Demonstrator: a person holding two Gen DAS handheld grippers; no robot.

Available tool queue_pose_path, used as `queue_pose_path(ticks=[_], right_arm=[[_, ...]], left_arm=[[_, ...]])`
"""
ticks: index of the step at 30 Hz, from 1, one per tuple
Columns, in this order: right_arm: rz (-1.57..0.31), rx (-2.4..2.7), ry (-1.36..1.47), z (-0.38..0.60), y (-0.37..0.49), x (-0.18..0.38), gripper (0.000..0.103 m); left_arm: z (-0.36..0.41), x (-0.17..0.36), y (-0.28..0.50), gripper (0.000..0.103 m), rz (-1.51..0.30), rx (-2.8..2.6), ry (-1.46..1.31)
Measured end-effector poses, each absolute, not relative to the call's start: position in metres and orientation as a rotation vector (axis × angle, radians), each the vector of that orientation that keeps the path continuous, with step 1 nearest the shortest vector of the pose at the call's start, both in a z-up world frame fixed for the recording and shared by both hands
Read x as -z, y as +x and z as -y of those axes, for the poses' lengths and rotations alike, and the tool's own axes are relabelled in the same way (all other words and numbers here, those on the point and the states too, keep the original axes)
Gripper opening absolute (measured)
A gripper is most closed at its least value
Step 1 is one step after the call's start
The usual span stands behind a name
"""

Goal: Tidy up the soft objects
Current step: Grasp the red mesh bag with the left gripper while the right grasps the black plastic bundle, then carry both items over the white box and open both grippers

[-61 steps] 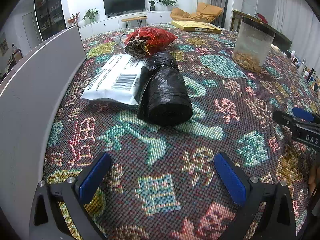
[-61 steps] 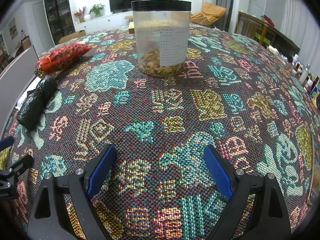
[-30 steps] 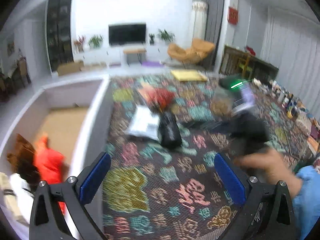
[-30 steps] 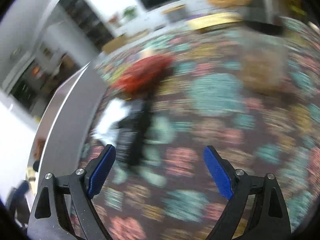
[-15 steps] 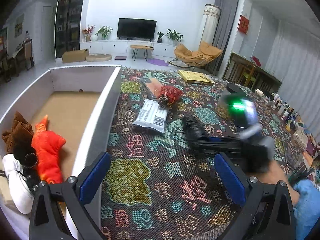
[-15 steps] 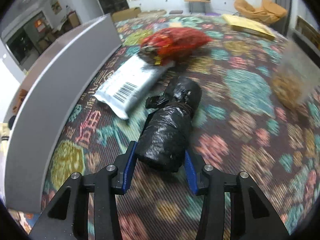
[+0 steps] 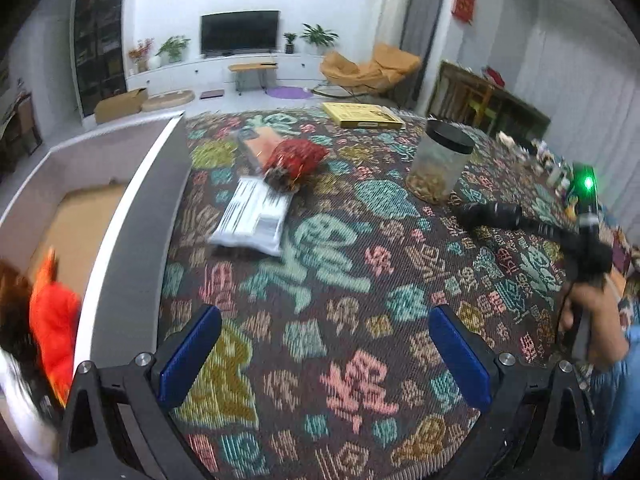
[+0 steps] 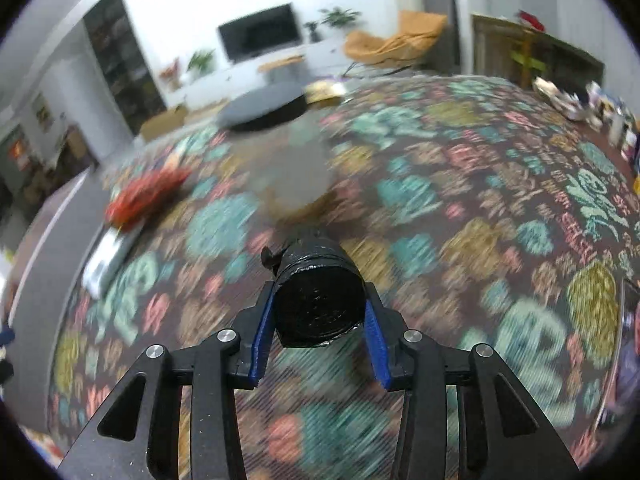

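Wide-open left gripper [image 7: 324, 354] above patterned tablecloth [image 7: 340, 280], nothing between its blue pads [image 7: 188, 356]. Ahead, white mailer bag [image 7: 252, 216] touching red mesh bag [image 7: 296, 158]; clear jar [image 7: 440, 166] to the right. Right gripper [image 7: 476, 214] at far right, clamped on black roll [image 7: 490, 213], lifted off the cloth.

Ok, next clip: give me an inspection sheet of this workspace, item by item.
Surface: table under a patterned woven cloth.
Job's things: black bag roll lifted off the cloth; white mailer and red net bag lying together; orange plush in the white bin.
Clutter: lidded jar, yellow box.
Grippers: right tongs have just been closing, now clamped on the roll; left tongs open, holding nothing.
Cables: nothing seen.
Surroundings: living room, television, orange chair.
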State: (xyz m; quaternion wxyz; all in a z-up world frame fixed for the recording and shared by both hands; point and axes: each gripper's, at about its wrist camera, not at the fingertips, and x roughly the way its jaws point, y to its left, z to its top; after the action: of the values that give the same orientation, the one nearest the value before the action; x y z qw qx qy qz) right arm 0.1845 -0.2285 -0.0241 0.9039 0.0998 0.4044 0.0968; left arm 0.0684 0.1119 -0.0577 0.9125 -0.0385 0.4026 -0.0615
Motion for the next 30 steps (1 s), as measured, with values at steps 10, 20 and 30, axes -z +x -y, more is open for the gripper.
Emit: queue_pose_path(ticks=[10, 20, 30], right_arm=[[-0.946, -0.171, 0.191, 0.282, 0.227, 0.037, 0.056], [-1.049, -0.188, -0.176, 0.266, 0.212, 0.028, 0.075], [-1.185, -0.279, -0.219, 0.226, 0.267, 0.061, 0.041]], left_arm=[[-0.106, 0.045, 0.114, 0.103, -0.846, 0.165, -0.048], [-0.108, 0.043, 0.240, 0.103, -0.908, 0.153, 0.168], [-0.093, 0.124, 0.362, 0.074, -1.144, 0.033, 0.250]])
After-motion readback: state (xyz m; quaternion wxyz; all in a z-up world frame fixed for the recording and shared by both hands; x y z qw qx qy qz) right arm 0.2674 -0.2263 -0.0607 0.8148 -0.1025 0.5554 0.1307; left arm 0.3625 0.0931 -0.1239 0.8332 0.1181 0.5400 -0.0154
